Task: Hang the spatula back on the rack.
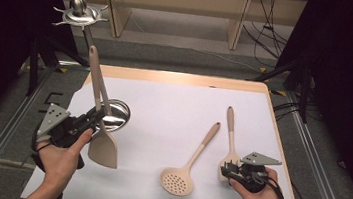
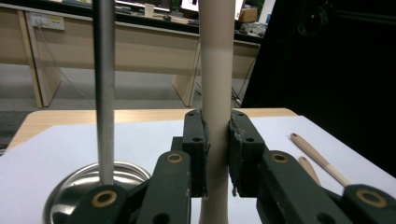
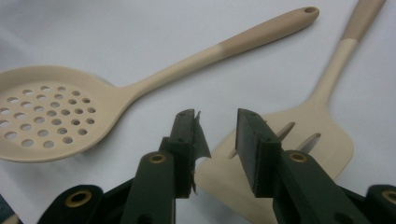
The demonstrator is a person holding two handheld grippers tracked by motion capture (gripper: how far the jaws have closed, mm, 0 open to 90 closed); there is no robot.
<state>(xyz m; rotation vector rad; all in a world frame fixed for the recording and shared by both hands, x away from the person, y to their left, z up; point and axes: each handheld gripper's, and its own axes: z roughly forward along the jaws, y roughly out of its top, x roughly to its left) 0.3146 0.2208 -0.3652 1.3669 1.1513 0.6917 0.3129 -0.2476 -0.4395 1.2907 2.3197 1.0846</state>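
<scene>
a pale wooden table (image 1: 177,78) under a white sheet (image 1: 176,124) stood on grey carpet (image 1: 9,95) — behind it, light wood desks (image 1: 174,8); black curtains (image 1: 350,59) hung either side, cables (image 1: 268,24) trailing beyond it.

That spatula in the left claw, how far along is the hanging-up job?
Nothing hangs on the metal rack yet. In hand: the left claw grips the solid spatula by its handle, upright beside the rack's pole. Left: the skimmer and slotted spatula lie on the table, the right claw open over the latter.
</scene>
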